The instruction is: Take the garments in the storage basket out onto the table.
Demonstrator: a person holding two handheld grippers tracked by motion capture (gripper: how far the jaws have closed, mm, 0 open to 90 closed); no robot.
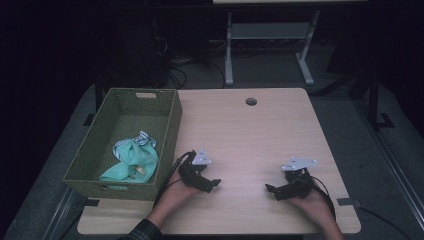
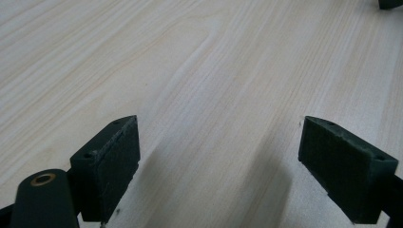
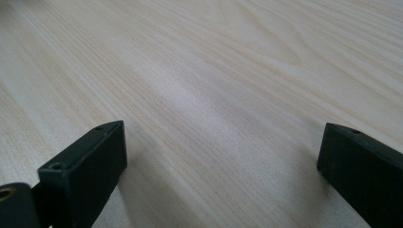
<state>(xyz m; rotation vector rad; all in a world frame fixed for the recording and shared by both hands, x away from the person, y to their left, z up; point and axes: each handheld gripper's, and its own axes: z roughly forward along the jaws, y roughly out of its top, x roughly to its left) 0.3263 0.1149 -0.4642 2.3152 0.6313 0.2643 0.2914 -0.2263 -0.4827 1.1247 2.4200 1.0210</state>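
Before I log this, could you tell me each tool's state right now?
Left tool: open, holding nothing.
Right tool: open, holding nothing.

black claws (image 1: 216, 183) with grey triangular top plates, black cables, plaid sleeve (image 1: 142, 231)

Dim room, grey carpet (image 1: 280, 70)
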